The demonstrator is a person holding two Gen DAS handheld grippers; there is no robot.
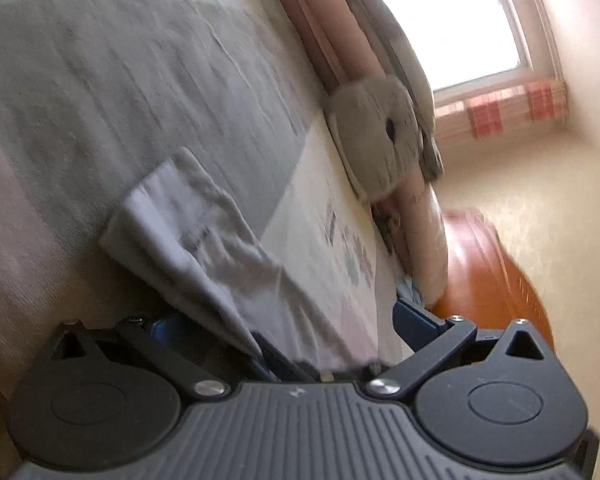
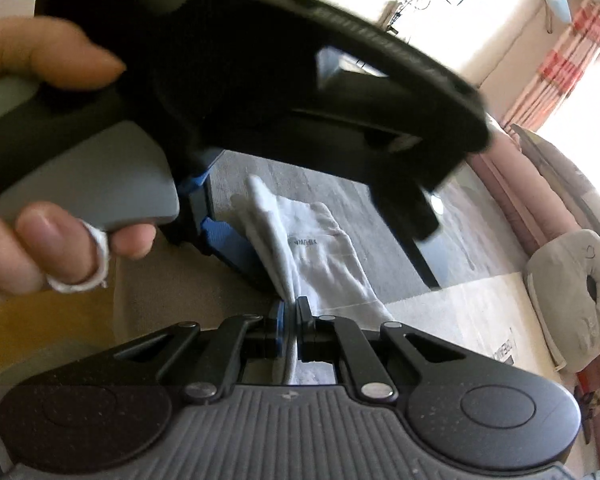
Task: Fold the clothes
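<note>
Pinching the white garment [image 2: 324, 240] edge, the right claw [image 2: 290, 312] sits closed over the bed [image 2: 440, 304]; the left claw [image 1: 284, 320] gapes wide around cloth, mid-fold; next needs a matching grip

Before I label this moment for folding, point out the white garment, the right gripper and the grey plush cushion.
white garment [image 2: 324, 232]: right wrist view, on its flat printed panel.
right gripper [image 2: 291, 312]: right wrist view, between the pads pinching the garment's edge.
grey plush cushion [image 1: 374, 136]: left wrist view, on its furry face.
</note>
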